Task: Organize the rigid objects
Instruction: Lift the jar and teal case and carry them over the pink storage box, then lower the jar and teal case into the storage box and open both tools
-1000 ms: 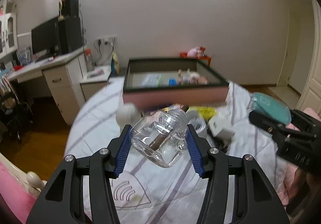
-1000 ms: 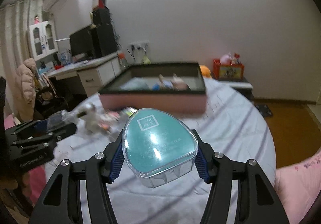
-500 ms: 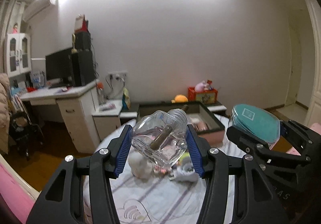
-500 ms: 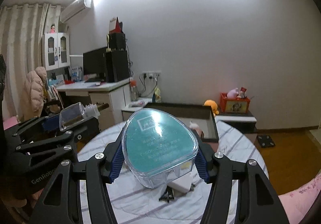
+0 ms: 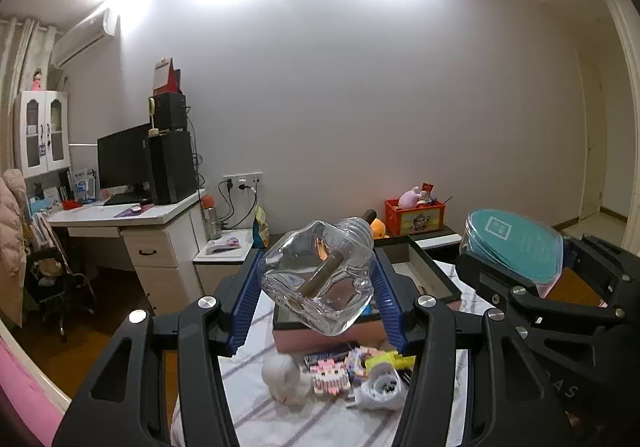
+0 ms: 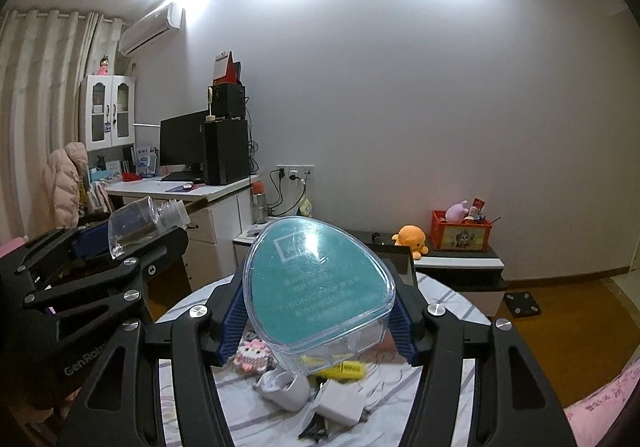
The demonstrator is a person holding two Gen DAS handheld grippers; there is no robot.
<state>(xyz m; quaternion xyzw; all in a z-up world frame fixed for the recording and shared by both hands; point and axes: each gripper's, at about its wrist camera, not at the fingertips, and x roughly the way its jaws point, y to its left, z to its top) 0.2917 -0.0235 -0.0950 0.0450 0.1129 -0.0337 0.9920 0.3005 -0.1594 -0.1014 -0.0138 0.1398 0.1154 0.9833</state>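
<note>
Left tool (image 5: 316,287) clamped on clear glass bottle (image 5: 320,279), right tool (image 6: 316,323) gripping teal-lidded clear case (image 6: 316,287), both above striped table (image 5: 280,419)

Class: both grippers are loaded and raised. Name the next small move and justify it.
Probably lower the left gripper forward toward the pink-sided tray: its jaws clamp the glass bottle above loose clutter, the tray lies just ahead, and the right gripper holds the teal-lidded case alongside.

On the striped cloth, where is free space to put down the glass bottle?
The striped cloth is bare in front of the white round toy and the white plug. It is crowded between these and the pink box. The glass bottle hangs above.
</note>
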